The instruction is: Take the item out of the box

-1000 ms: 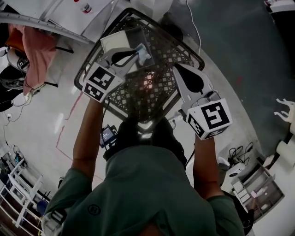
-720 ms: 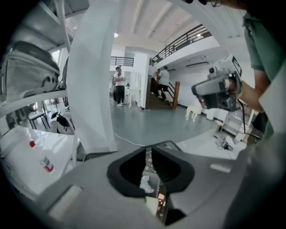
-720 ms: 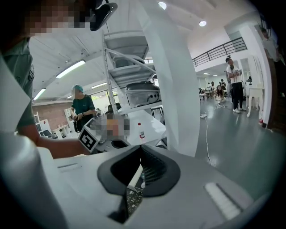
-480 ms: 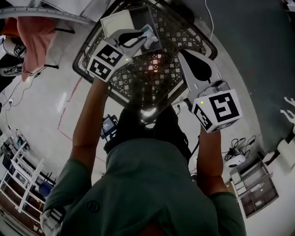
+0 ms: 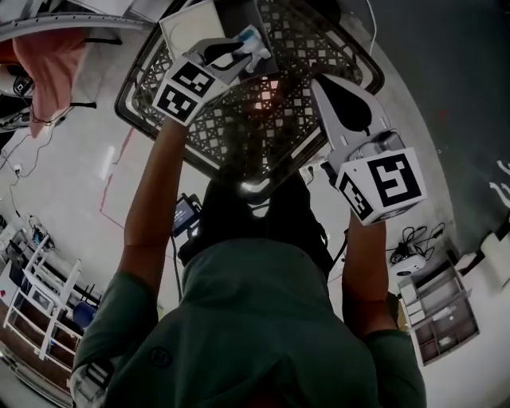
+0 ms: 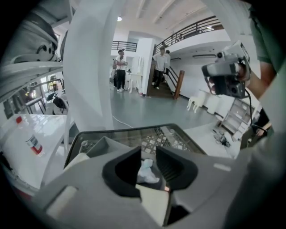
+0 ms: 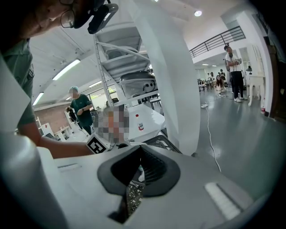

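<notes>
Left gripper view shows the left gripper (image 6: 148,151) with its jaws parted, having just been opening. The crumpled white item (image 6: 146,172) shows in the gap, and the pads are not pressing on it. Beyond lies the black lattice basket (image 6: 178,130), with the white box (image 5: 190,24) at the head view's upper left. At centre-right of that view, the right gripper (image 7: 139,150) has its jaws together on nothing.

On my feed the person wore a dark green short-sleeved tee (image 5: 263,319) with a small round logo (image 5: 162,358). The left gripper (image 5: 241,48) and right gripper (image 5: 319,82) were white shells with black pads (image 5: 351,111), each carrying a black-and-white marker cube (image 5: 382,185).
</notes>
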The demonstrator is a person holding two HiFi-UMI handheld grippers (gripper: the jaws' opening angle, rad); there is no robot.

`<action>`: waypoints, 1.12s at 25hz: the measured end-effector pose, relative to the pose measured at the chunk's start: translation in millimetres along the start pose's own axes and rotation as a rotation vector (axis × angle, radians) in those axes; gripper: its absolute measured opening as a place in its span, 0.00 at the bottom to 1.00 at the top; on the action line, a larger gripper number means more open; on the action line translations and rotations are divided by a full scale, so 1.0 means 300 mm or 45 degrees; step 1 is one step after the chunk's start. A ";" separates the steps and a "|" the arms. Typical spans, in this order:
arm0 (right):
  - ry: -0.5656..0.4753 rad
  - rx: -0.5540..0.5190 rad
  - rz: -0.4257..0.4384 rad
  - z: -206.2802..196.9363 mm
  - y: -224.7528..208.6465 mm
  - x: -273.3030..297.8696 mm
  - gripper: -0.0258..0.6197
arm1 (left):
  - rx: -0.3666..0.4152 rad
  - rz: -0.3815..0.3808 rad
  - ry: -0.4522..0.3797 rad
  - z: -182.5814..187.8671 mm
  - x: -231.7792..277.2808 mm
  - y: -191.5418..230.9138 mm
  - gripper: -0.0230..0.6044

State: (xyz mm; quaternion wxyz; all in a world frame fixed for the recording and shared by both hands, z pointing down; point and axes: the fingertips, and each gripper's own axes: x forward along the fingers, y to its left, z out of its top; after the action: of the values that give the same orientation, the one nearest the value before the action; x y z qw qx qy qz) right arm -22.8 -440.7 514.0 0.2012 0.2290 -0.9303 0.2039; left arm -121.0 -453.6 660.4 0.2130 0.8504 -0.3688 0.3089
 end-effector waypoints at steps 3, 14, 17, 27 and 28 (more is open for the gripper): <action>0.012 0.022 -0.004 -0.030 -0.033 0.017 0.05 | -0.012 -0.010 0.045 -0.048 0.059 0.012 0.23; 0.061 0.092 -0.012 -0.165 -0.096 0.073 0.05 | 0.062 0.004 0.249 -0.231 0.235 0.047 0.33; 0.075 0.107 -0.010 -0.189 -0.099 0.077 0.05 | 0.141 0.028 0.331 -0.271 0.273 0.054 0.33; 0.083 0.127 0.002 -0.218 -0.103 0.078 0.05 | 0.414 0.102 0.629 -0.342 0.320 0.063 0.28; 0.081 0.128 0.000 -0.218 -0.104 0.076 0.05 | 0.423 0.108 0.638 -0.342 0.321 0.066 0.25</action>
State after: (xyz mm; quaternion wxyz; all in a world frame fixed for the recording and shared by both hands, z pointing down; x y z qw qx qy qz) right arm -7.0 -443.1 588.3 0.2190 0.2323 -0.9120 0.2574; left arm -122.1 -453.4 802.5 0.1422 0.7546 -0.2845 0.5739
